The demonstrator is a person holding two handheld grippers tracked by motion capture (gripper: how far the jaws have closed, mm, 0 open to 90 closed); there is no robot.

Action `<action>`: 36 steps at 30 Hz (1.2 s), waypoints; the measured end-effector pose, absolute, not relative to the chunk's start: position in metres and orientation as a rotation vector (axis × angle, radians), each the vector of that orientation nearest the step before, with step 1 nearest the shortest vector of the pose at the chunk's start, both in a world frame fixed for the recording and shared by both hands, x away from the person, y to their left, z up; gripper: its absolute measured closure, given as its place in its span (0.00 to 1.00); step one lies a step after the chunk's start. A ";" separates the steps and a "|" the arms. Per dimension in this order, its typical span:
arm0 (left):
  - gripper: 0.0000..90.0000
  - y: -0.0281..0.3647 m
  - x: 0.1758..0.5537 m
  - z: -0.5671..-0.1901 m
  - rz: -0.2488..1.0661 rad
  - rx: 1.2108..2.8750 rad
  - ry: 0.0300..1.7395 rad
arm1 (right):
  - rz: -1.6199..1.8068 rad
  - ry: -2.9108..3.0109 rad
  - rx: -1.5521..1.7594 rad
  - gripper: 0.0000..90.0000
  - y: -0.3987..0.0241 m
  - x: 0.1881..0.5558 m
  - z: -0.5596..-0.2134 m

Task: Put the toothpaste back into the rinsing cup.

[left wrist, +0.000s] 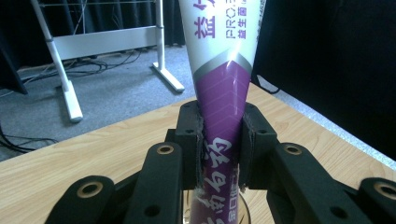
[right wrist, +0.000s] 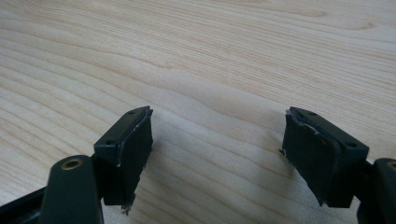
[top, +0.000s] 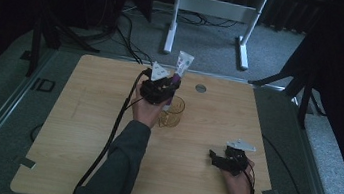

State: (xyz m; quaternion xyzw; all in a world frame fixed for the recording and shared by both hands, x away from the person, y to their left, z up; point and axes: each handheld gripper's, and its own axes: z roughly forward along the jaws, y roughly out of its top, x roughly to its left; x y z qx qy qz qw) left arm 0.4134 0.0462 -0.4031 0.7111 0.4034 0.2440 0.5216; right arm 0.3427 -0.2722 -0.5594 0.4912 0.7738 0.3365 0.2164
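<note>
Clamping a purple-and-white tube (left wrist: pixel 219 93) between its pads, the left hand-held gripper (left wrist: pixel 219 140) holds it upright, wide crimped end uppermost, above a clear amber-tinted glass (top: pixel 174 113) that stands on the table (top: pixel 80 130) somewhat toward the far edge, near the middle of its width. In the high view the tube (top: pixel 183 64) rises above the left hand-held gripper (top: pixel 161 88), and its lower end sits at the glass's rim; whether it reaches inside cannot be told. The right hand-held gripper (right wrist: pixel 217 149) rests low over bare wood near the near right corner, its jaws spread wide with nothing between them.
</note>
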 end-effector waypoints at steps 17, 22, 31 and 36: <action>0.81 0.037 0.422 -0.412 0.576 1.689 0.981 | 0.932 2.144 1.363 0.27 -0.272 0.343 -0.559; 0.81 0.033 0.425 -0.415 0.577 1.691 0.976 | 0.932 2.143 1.363 0.27 -0.272 0.343 -0.559; 0.81 0.029 0.428 -0.420 0.573 1.691 0.983 | 0.935 2.144 1.362 0.27 -0.272 0.343 -0.559; 0.81 0.027 0.431 -0.424 0.588 1.696 0.986 | 0.935 2.144 1.359 0.27 -0.272 0.343 -0.559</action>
